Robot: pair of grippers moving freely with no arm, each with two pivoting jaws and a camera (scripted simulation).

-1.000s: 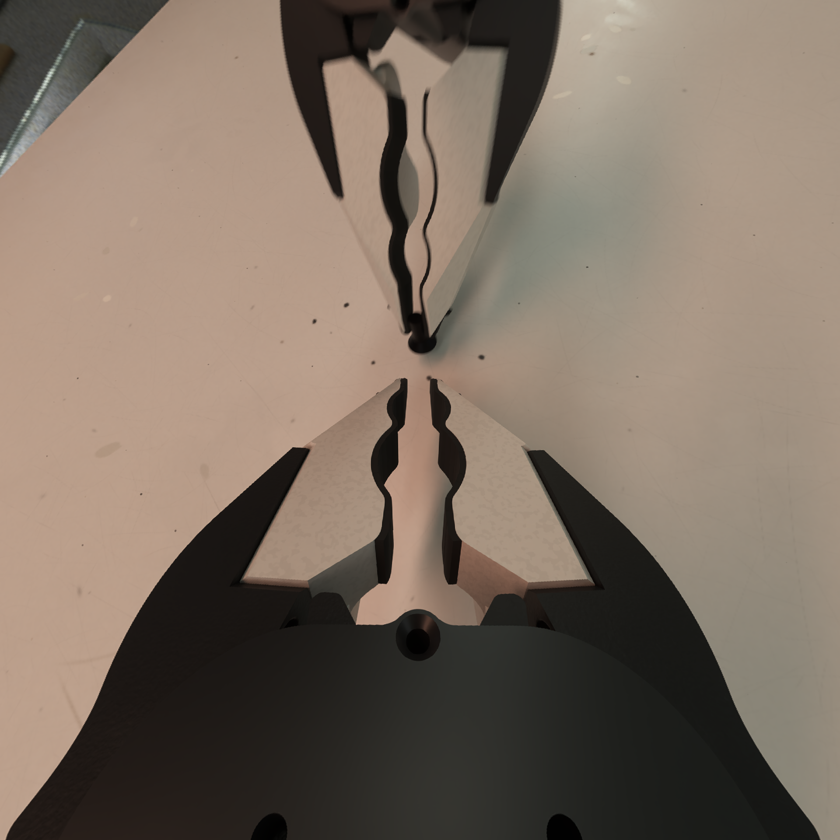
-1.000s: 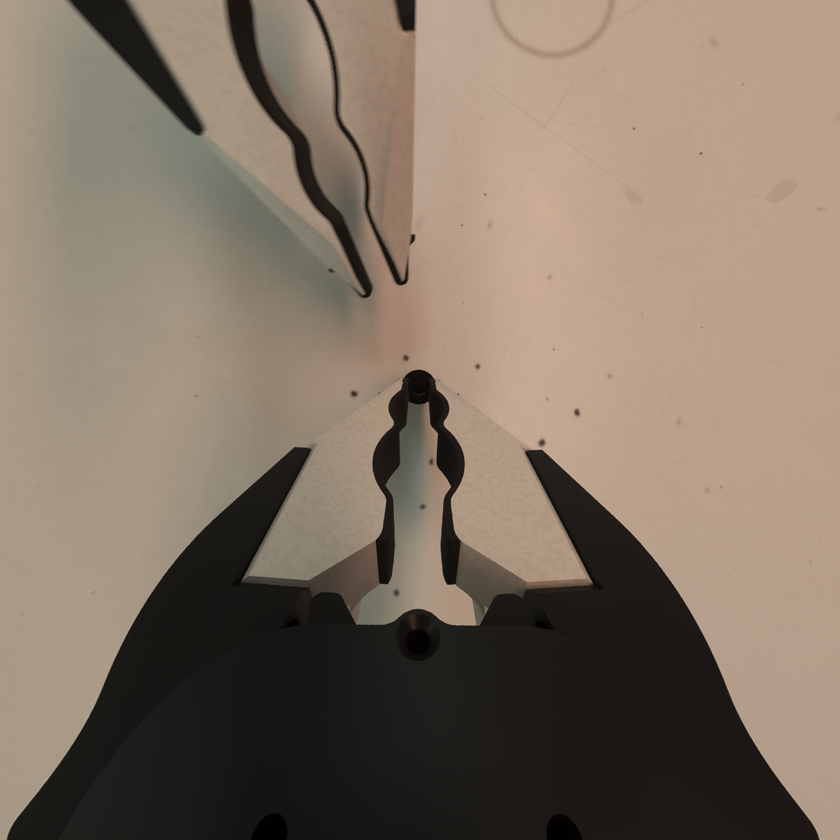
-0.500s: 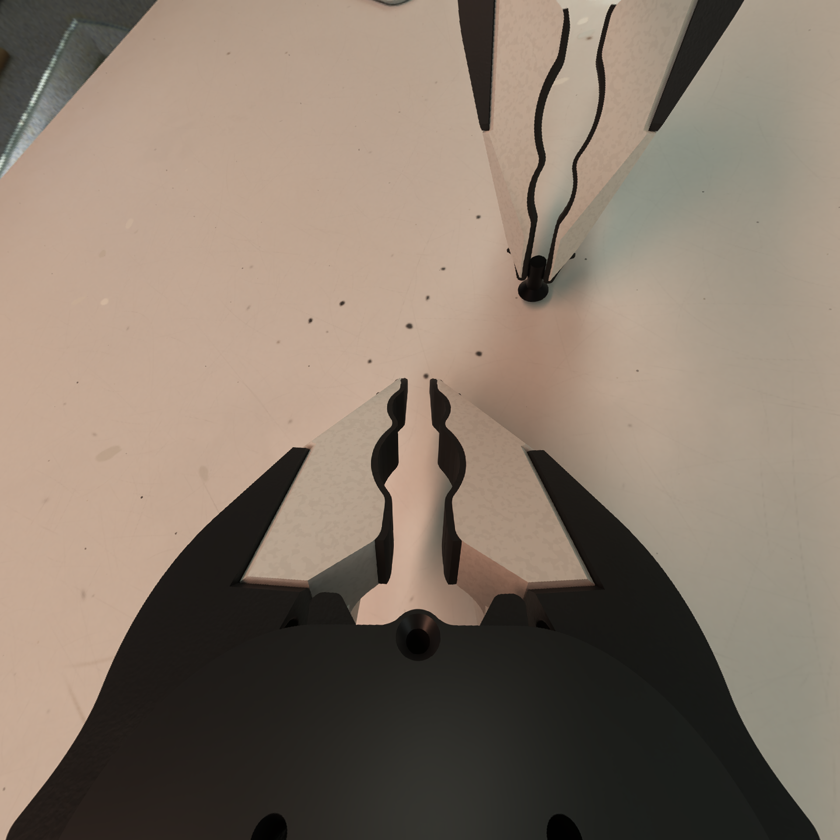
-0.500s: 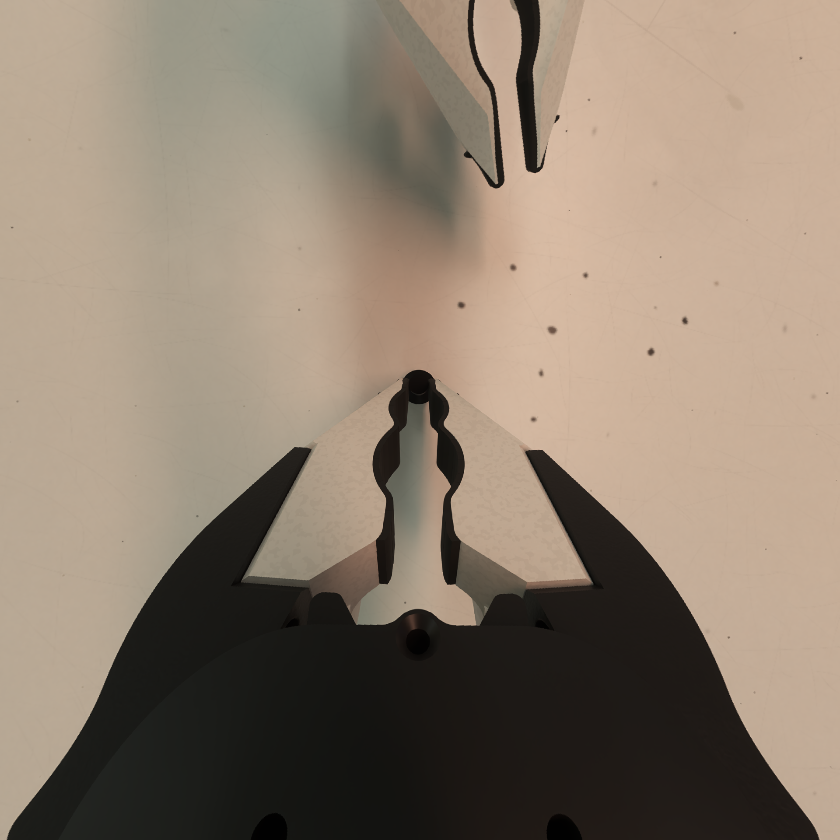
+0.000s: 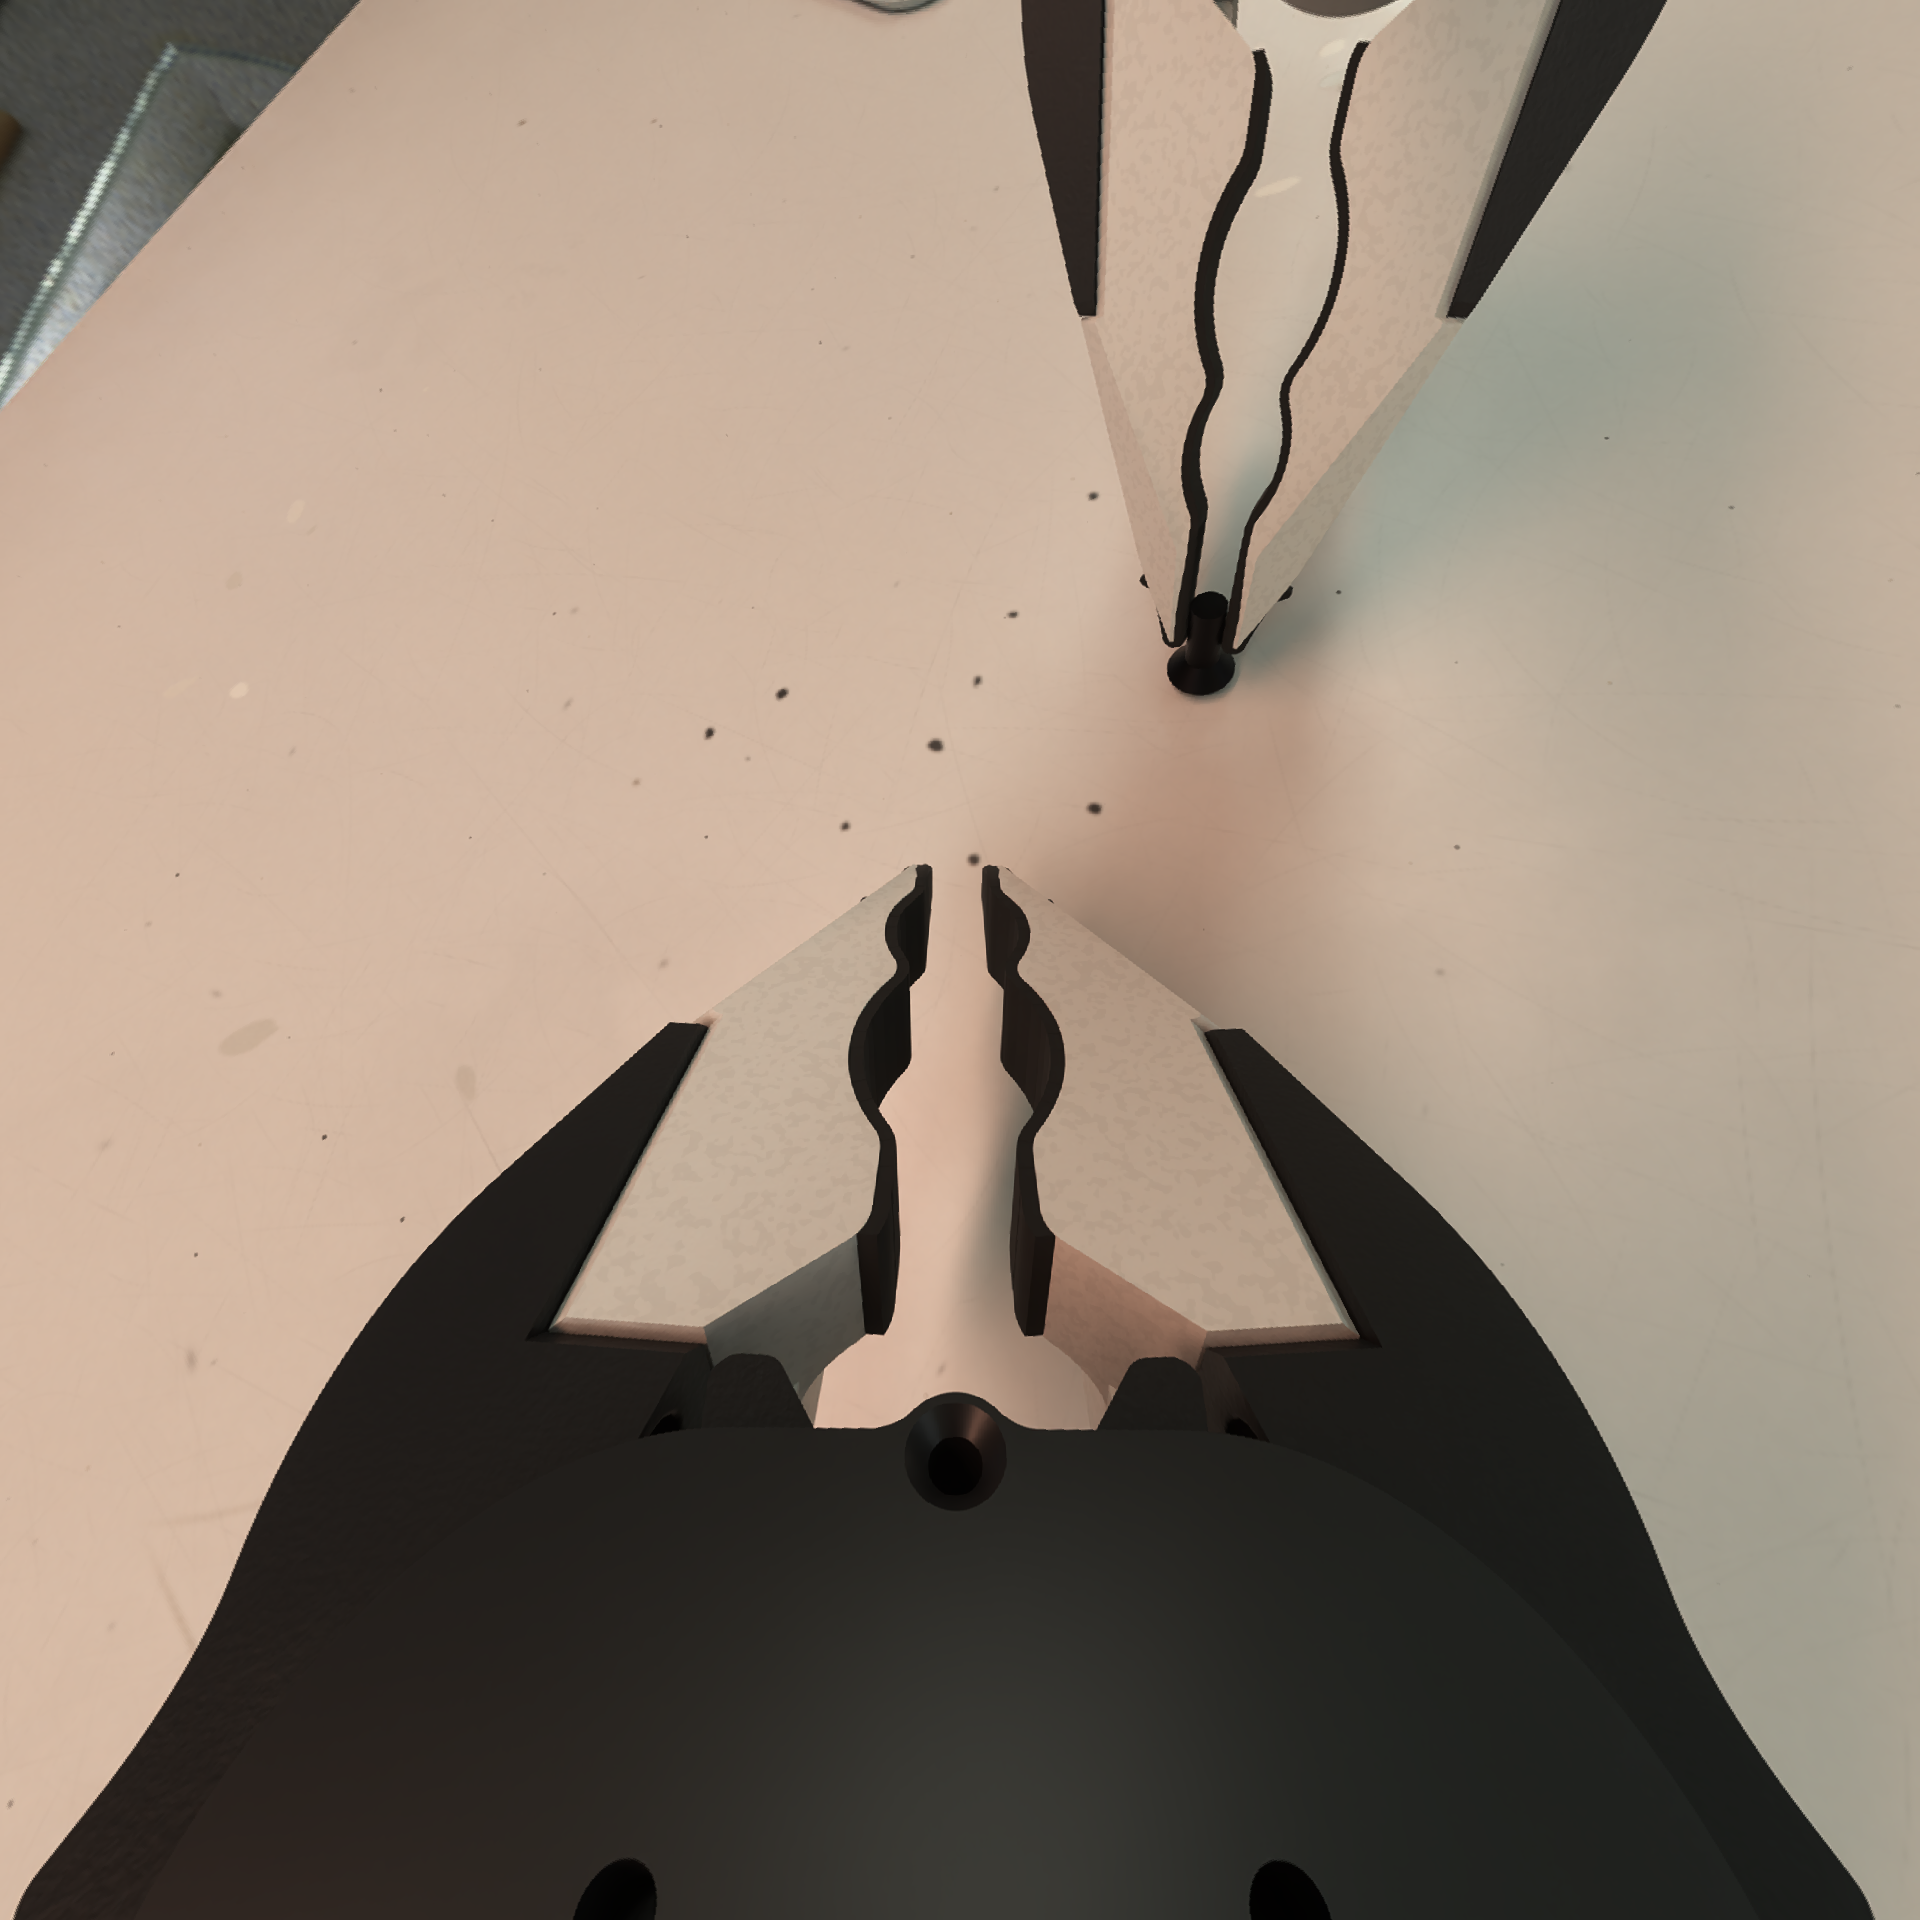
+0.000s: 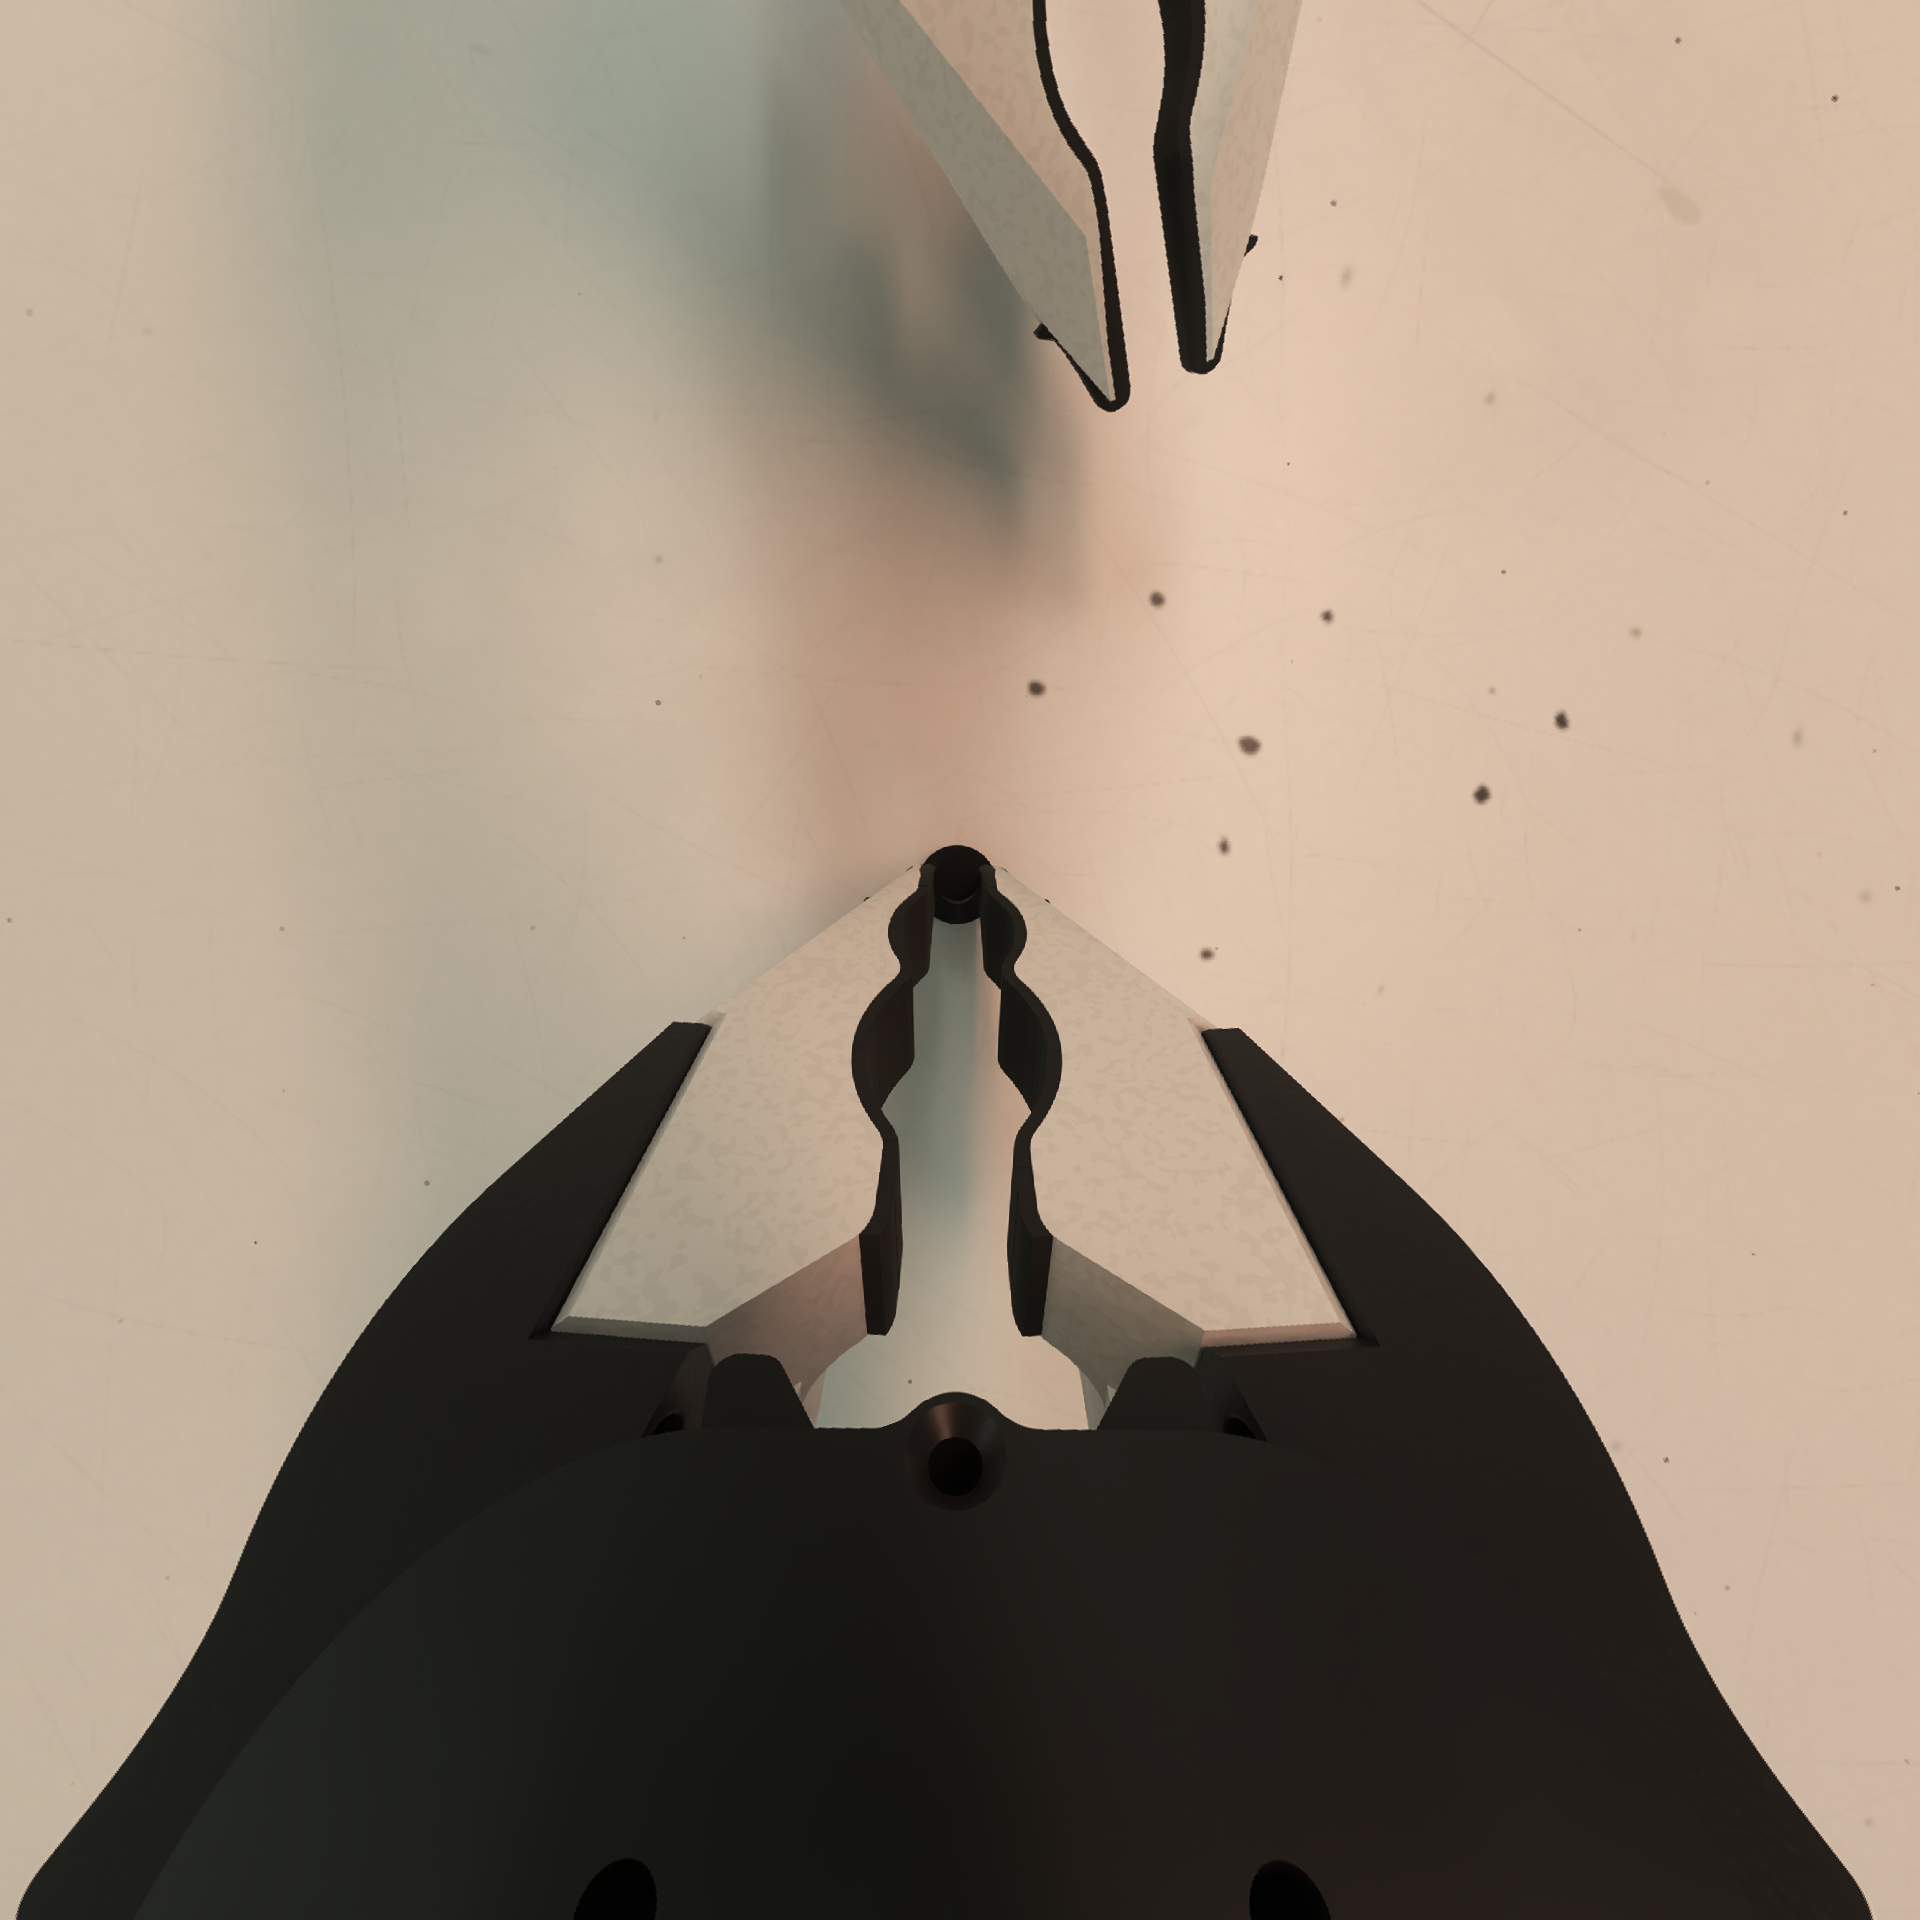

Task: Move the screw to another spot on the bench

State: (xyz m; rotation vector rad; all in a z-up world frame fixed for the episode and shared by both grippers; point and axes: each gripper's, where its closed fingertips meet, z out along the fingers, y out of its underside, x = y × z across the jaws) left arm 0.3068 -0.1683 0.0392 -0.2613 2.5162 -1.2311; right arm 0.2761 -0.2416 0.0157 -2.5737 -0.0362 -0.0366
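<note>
Across the pale, speckled surface (image 5: 520, 520) we saw the left hand-held gripper (image 5: 957, 873) with fingers slightly apart and empty. The right hand-held gripper (image 5: 1208, 623) was clamped at its tips on the small black screw (image 5: 1202, 649), head down against the surface, well apart from the left.

Screw (image 5: 1202, 646) farther right, head on bench (image 5: 416, 623)
</note>
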